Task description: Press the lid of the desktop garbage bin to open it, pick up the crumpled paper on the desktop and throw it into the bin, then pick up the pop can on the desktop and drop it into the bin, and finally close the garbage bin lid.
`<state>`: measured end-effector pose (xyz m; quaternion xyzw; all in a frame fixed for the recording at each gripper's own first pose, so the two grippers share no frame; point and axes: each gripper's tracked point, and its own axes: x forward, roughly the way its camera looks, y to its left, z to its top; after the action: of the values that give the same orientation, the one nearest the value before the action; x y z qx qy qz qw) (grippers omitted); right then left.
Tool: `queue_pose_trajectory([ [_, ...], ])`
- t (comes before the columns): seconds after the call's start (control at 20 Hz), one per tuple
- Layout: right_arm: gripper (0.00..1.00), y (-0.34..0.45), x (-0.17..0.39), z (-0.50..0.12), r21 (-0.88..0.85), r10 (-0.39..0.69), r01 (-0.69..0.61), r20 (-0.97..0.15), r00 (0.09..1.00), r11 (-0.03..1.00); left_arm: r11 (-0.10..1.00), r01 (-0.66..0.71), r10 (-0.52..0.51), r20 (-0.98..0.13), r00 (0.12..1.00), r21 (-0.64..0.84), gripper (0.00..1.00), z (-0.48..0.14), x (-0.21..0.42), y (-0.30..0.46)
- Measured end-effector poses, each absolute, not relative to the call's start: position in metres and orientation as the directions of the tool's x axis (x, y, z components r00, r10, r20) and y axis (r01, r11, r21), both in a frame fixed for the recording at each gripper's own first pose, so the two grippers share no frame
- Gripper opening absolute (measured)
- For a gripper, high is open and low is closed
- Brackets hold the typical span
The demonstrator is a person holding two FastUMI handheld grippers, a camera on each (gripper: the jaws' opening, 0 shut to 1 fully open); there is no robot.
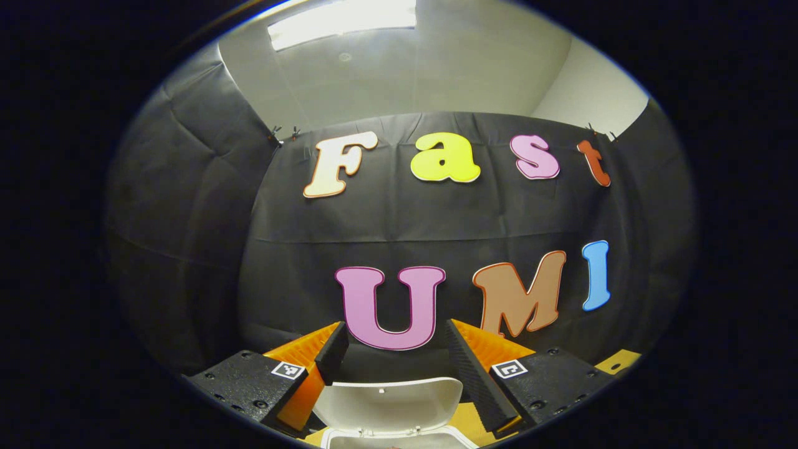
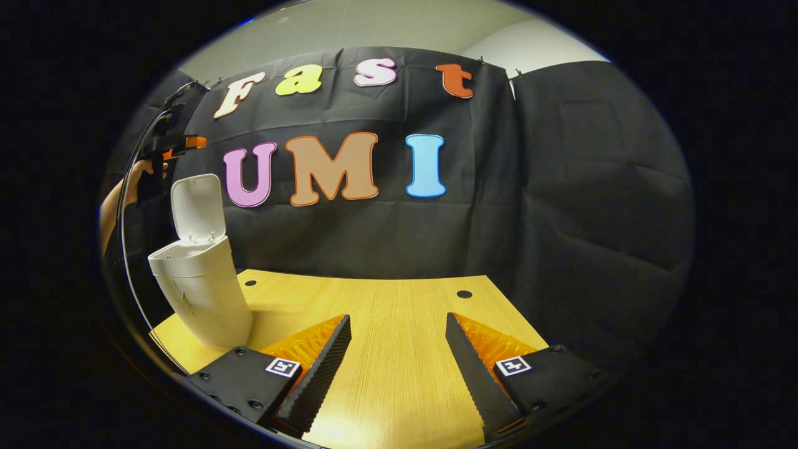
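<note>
Your left claw [image 1: 394, 358] stands wide, its two fingers spread apart with nothing between them. It hangs above the garbage bin [image 1: 399, 436], whose white rim shows at the bottom edge of the left gripper view, just under the gap between the fingers. The bin's lid [image 1: 388, 404] is up, its inner face turned toward you, and it rises between the two fingers without touching either, as far as the left gripper view lets you tell. A sliver of the worktop [image 1: 617, 360] shows beside the right-hand finger.

Your right claw [image 2: 398, 362] is wide too, holding nothing, and it sits low over the wooden worktop [image 2: 399, 312], pointing along the boards toward the far edge. The stretch of worktop between its fingers is bare wood. Two small dark holes mark the boards near the far edge.

In the right gripper view the garbage bin [image 2: 202, 293] stands near the worktop's left edge, well apart from your right claw. It is a tall white bin that looks tilted through the fisheye lens, and its lid [image 2: 197, 207] is swung open and stands upright above the back of the rim. Above the lid you can see your left claw [image 2: 168, 149] with your hand [image 2: 138, 174] on its grip. What lies inside the bin cannot be made out.
</note>
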<state>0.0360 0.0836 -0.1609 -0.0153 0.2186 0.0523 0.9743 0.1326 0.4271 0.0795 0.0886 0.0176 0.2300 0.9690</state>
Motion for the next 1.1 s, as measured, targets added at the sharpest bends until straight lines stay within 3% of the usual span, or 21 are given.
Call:
queue_pose_trajectory([
  [0.15, 0.98, 0.074, 0.032, -0.161, -0.005, 0.076, -0.087, -0.428, 0.901, 0.996, 0.874, -0.451, 0.476, -0.139, 0.868, 0.181, 0.92, 0.041, 0.149, 0.447],
  [0.25, 0.98, 0.069, 0.033, -0.158, -0.016, 0.062, -0.075, -0.421, 0.905, 0.997, 0.86, -0.473, 0.504, -0.177, 0.845, 0.19, 0.97, 0.025, 0.152, 0.463],
  [0.3, 0.98, 0.065, 0.032, -0.157, -0.021, 0.055, -0.07, -0.42, 0.906, 0.997, 0.856, -0.48, 0.513, -0.192, 0.837, 0.192, 0.93, 0.018, 0.152, 0.467],
  [0.4, 0.98, 0.059, 0.031, -0.156, -0.027, 0.043, -0.06, -0.422, 0.906, 0.998, 0.853, -0.488, 0.52, -0.228, 0.823, 0.185, 0.96, 0.004, 0.153, 0.473],
  [0.45, 0.98, 0.056, 0.031, -0.157, -0.028, 0.039, -0.056, -0.424, 0.905, 0.998, 0.851, -0.493, 0.524, -0.25, 0.814, 0.181, 0.89, -0.003, 0.152, 0.474],
  [0.5, 0.98, 0.055, 0.031, -0.157, -0.025, 0.037, -0.053, -0.426, 0.904, 0.998, 0.85, -0.498, 0.527, -0.278, 0.803, 0.172, 0.93, -0.01, 0.148, 0.475],
  [0.6, 0.98, 0.054, 0.033, -0.156, -0.018, 0.04, -0.052, -0.428, 0.903, 0.998, 0.856, -0.493, 0.518, -0.266, 0.813, 0.157, 0.97, -0.007, 0.146, 0.47],
  [1.1, 0.98, 0.072, 0.041, -0.157, -0.009, 0.092, -0.105, -0.422, 0.902, 0.994, 0.864, -0.491, 0.502, -0.27, 0.822, 0.113, 0.94, -0.014, 0.085, 0.419],
])
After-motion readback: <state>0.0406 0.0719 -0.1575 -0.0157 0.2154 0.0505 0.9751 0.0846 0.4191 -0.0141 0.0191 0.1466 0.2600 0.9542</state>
